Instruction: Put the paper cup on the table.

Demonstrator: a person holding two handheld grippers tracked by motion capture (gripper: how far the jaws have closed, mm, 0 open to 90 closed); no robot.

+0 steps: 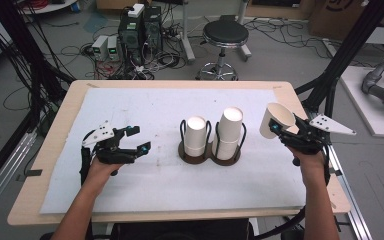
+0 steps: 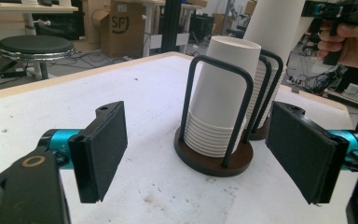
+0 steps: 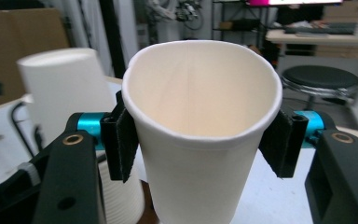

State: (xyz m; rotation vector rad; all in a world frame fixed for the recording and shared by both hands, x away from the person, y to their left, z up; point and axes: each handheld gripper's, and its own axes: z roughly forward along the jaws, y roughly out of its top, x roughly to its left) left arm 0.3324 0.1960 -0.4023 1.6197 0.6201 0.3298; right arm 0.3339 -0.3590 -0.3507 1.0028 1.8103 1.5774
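Right of the holder [image 1: 211,156] with two cup stacks [image 1: 196,136], the right gripper [image 3: 200,140] squeezed one cup [image 3: 200,121]; the left gripper [image 2: 205,154] gaped empty.

Two cup stacks [image 1: 214,134] in a wire holder [image 1: 211,152] block mid-surface [image 1: 145,107], open room left, right and behind

The high view looked forward and down from above the person's side, taking in the whole table [image 1: 50,150] with the floor beyond along the top of the frame. The left gripper view sat low near the tabletop, facing the cup holder [image 2: 214,161] at centre frame from close by. The right gripper view looked along its jaws at a paper cup [image 3: 200,135] very near the lens. All three views shared the stacked cups [image 1: 196,136] and the stool [image 1: 225,34].
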